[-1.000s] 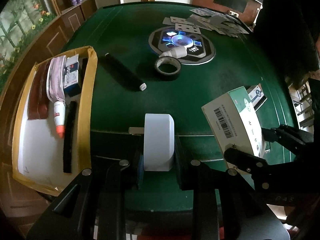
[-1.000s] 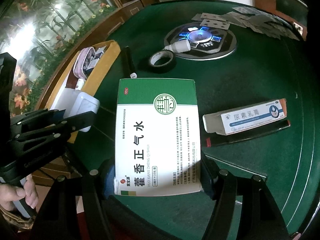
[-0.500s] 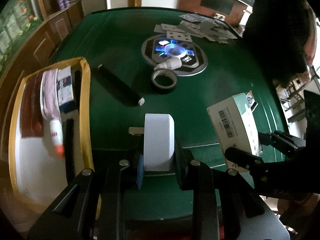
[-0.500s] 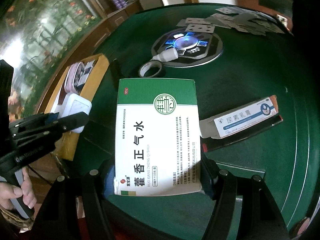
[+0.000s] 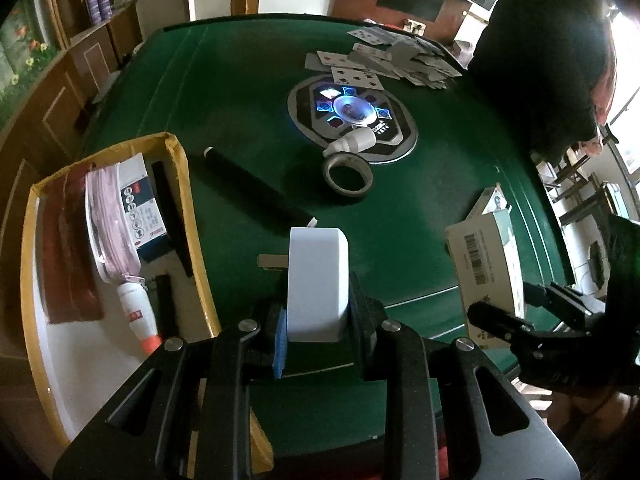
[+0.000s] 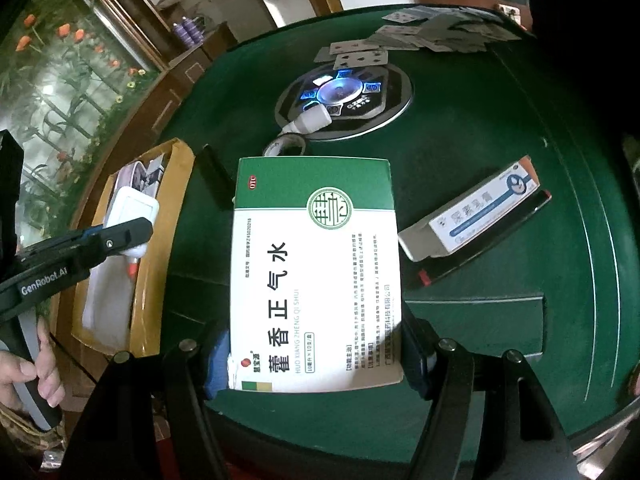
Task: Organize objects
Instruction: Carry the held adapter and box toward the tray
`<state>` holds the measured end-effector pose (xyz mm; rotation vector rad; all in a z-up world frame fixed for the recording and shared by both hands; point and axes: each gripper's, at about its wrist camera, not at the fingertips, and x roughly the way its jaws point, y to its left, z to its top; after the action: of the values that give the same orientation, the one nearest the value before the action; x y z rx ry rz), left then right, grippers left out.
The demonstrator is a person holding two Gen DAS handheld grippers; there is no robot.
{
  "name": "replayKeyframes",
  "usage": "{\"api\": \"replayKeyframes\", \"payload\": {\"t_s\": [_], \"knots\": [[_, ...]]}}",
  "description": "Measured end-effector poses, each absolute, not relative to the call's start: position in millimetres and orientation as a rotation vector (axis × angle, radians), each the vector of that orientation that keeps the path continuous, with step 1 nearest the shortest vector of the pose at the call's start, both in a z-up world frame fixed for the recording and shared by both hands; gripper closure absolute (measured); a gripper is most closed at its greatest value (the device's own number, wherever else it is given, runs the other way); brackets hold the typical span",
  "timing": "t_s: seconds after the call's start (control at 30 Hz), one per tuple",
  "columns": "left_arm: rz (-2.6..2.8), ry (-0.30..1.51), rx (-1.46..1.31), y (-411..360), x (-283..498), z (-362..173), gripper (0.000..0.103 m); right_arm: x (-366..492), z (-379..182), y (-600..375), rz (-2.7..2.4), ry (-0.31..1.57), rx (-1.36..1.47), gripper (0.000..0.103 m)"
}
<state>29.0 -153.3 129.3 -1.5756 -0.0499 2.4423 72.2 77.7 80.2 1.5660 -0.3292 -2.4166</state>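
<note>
Green felt covers the desk [image 5: 248,92] in the left wrist view, and at the lower centre of the frame the left gripper [image 5: 318,312] has its jaws clamped on a small white block [image 5: 318,280] with rounded top corners, held upright above the desk's near edge. At the left of the frame a yellow-rimmed tray [image 5: 186,184] holds a pink zip pouch [image 5: 106,220], a white and blue box [image 5: 142,208], a dark red strip [image 5: 64,248] and a white bottle with an orange tip [image 5: 138,316]. On the felt a black rod [image 5: 256,188] lies slantwise just right of the tray, a roll of tape [image 5: 348,176] sits beyond it, and a small white bottle [image 5: 354,142] rests on the edge of the round lit panel [image 5: 352,112] in the middle; playing cards [image 5: 384,60] are scattered at the upper right. At the right edge the right gripper [image 5: 516,308] holds a carton with a barcode [image 5: 480,256]. In the right wrist view the right gripper's [image 6: 316,360] jaws are clamped on either side of the large green and white medicine box [image 6: 316,272], which fills the centre of the frame above the desk [image 6: 480,132]. To its right a narrow white, blue and orange box [image 6: 476,216] lies on a black bar [image 6: 488,236]. At the left the left gripper [image 6: 120,228] holds the white block [image 6: 132,208] over the tray [image 6: 176,176], with a hand [image 6: 28,376] on its handle at the lower left.
</note>
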Motion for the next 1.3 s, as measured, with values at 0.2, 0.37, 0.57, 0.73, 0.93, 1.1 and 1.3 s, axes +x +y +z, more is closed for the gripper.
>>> {"api": "replayKeyframes", "payload": {"t_s": [0.2, 0.37, 0.57, 0.73, 0.93, 1.1, 1.3], "knots": [[2.435, -0.083, -1.575, -169.1, 30.7, 130.4, 0.079, 70.2, 78.2, 65.9, -2.417, -0.32, 1.586, 0.034], [2.493, -0.126, -1.54, -194.3, 35.3, 145.2, 0.079, 63.9, 83.7, 49.2, -2.405, -0.275, 1.566, 0.034], [2.565, -0.174, -1.57, -230.6, 41.0, 149.1, 0.079, 52.1, 88.2, 18.8, -2.355, -0.23, 1.539, 0.034], [2.611, -0.211, -1.583, -252.9, 49.6, 149.3, 0.079, 43.9, 91.9, -3.4, -2.322, -0.185, 1.508, 0.034], [2.645, -0.265, -1.607, -273.7, 60.0, 145.0, 0.079, 38.6, 91.6, -18.1, -2.286, -0.165, 1.496, 0.034], [2.67, -0.287, -1.653, -290.3, 68.0, 137.2, 0.079, 36.9, 91.8, -30.0, -2.257, -0.142, 1.487, 0.034], [2.694, -0.282, -1.705, -301.6, 74.9, 128.5, 0.079, 42.0, 88.4, -49.5, -2.206, -0.113, 1.482, 0.034]]}}
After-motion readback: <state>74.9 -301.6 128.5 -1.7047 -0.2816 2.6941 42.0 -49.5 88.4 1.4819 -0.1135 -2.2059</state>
